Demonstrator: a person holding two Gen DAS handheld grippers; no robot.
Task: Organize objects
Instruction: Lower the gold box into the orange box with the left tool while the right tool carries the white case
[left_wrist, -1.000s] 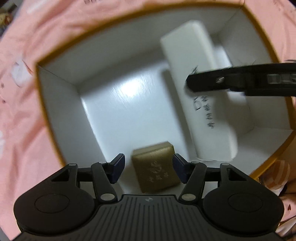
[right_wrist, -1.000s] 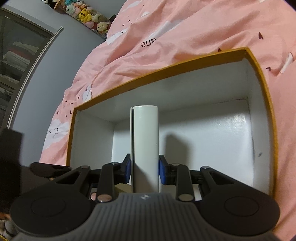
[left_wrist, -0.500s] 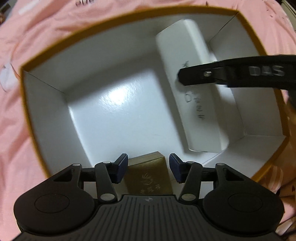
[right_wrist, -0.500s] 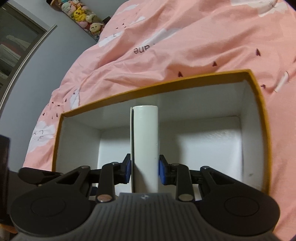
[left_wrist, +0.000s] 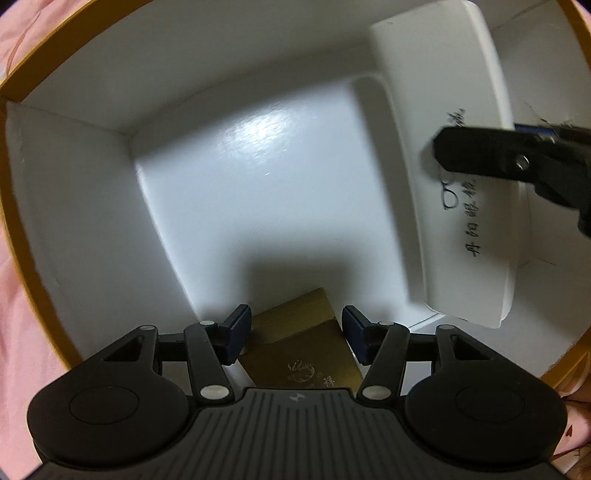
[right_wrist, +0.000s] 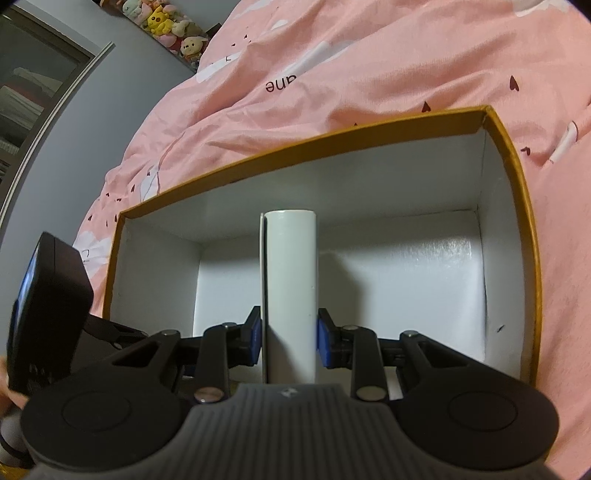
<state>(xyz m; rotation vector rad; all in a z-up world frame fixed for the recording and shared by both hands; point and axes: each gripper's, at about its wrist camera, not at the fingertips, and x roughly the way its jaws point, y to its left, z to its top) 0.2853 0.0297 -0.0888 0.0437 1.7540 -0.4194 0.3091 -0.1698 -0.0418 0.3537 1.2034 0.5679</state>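
The small gold square box (left_wrist: 299, 343) sits directly between the opening left claw (left_wrist: 295, 338); the right claw (right_wrist: 289, 343) clamps the long white case (right_wrist: 290, 295) lengthwise.

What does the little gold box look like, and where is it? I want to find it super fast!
Look for the big box with the orange rim and white inside, sitting on the pink blanket. Down on its white floor lies the little gold box, between the fingers of the left claw, whose jaws are opening. Its only neighbour is a long white case, so gold with a tiny silver picture wins.
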